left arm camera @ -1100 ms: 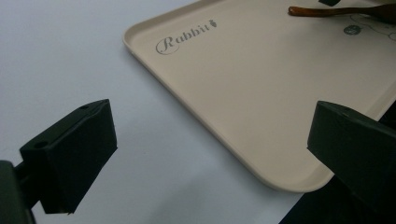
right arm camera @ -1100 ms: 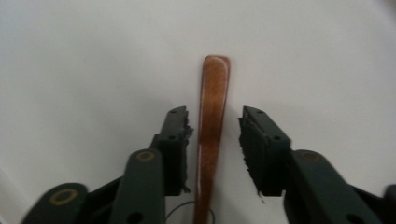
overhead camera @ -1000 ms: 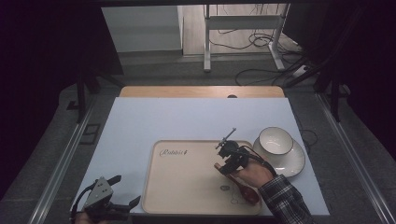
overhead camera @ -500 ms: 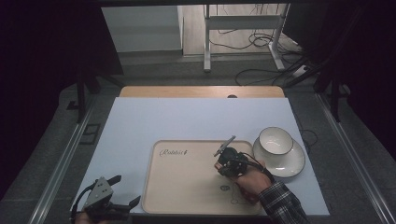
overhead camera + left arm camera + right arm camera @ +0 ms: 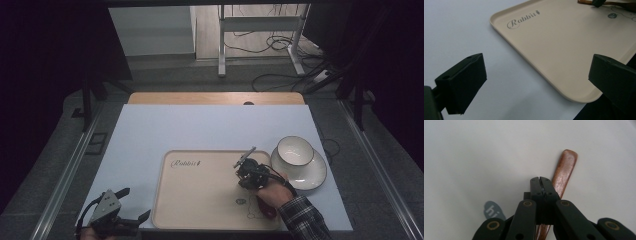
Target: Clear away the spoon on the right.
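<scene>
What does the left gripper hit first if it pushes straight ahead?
Probably the near rim of the beige tray: the left gripper, jaws open, points low over the white table toward that edge. Depth is unclear, so it might skim the table first.

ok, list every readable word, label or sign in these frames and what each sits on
"Rabbit", grey script with a small carrot mark after it, on the beige tray.
"hi", white letters on a grey speech bubble printed on the tray.
Small drawing printed on the tray near the right gripper: any lettering too small to read.
</scene>
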Motion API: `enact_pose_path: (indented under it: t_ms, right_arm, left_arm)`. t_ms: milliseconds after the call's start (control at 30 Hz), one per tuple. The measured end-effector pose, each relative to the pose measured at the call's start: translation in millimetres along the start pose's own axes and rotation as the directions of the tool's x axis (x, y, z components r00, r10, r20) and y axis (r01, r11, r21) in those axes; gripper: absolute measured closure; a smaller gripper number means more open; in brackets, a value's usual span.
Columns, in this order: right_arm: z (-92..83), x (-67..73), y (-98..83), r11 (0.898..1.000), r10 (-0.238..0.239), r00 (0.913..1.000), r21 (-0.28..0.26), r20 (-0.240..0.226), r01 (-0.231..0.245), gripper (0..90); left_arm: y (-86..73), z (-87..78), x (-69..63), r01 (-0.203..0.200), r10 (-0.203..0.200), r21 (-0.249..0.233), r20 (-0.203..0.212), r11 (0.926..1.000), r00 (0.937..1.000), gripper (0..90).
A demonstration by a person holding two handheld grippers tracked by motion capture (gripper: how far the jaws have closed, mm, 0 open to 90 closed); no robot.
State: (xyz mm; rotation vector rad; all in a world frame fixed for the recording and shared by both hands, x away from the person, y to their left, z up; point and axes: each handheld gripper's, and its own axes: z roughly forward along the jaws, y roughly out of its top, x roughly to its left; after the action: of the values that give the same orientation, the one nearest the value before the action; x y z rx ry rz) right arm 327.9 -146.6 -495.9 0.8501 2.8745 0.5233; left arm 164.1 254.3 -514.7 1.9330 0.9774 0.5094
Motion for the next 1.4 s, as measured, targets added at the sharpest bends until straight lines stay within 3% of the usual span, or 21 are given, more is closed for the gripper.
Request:
enact_pose_path:
  t_ms: [833, 1033, 1400]
  right_arm:
    - [-14.8, -41.4, -30.5, 0.992, 0.124, 0.9903, -0.036, 0.062, -0.122, 89.7]
    - [-16.0, -40.4, -31.0, 0.991, 0.127, 0.99, -0.054, 0.063, -0.123, 87.5]
    - [-26.5, -30.3, -27.2, 0.991, 0.09, 0.9935, -0.105, 0.07, -0.082, 76.3]
  left_arm:
    - [0.2, 0.1, 0.0, -0.004, 0.004, 0.003, -0.002, 1.0, 1.0, 1.2]
    - [0.3, 0.1, 0.1, -0.006, 0.006, 0.003, -0.003, 1.0, 1.0, 1.2]
    - [0.3, 0.0, 0.1, -0.006, 0.006, 0.002, -0.003, 1.0, 1.0, 1.2]
